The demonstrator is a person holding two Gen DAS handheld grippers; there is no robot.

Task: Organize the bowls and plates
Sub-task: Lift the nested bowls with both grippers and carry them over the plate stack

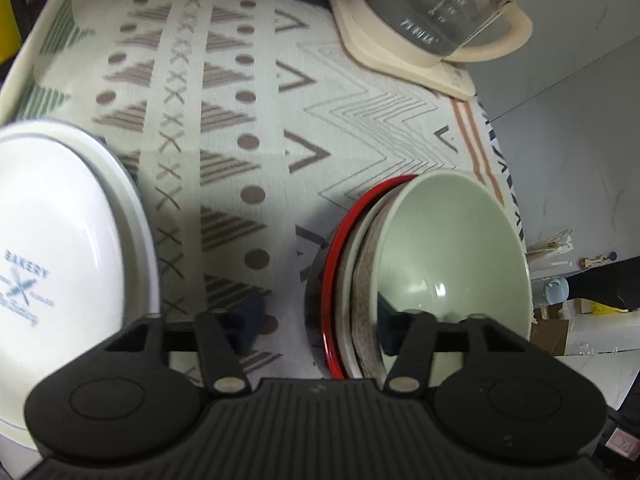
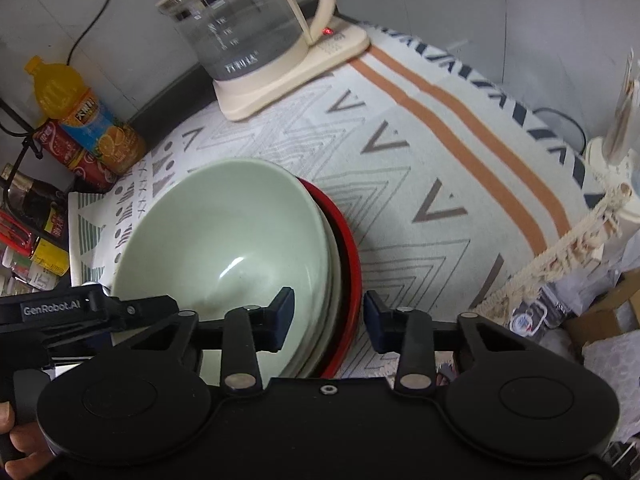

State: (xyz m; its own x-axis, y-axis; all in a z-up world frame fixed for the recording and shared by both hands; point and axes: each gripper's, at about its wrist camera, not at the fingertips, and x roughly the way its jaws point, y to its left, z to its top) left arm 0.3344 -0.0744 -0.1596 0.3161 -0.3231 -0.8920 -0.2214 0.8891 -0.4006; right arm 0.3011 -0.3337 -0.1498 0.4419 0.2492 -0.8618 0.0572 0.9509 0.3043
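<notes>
A stack of bowls (image 2: 224, 240) is straddled at opposite rims by both grippers. The left gripper (image 1: 316, 320) and right gripper (image 2: 326, 320) are held apart, not visibly pressing.

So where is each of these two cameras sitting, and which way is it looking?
Left wrist view: rides on the left gripper, looking steeply down at the patterned cloth; its fingers straddle the rim of the stacked bowls; a white Bakery plate lies at left.
Right wrist view: rides on the right gripper, looking down at the same stack from the other side; the left gripper and a hand show at left.
Shared: the stacked bowls, the cloth and the glass kettle.
</notes>
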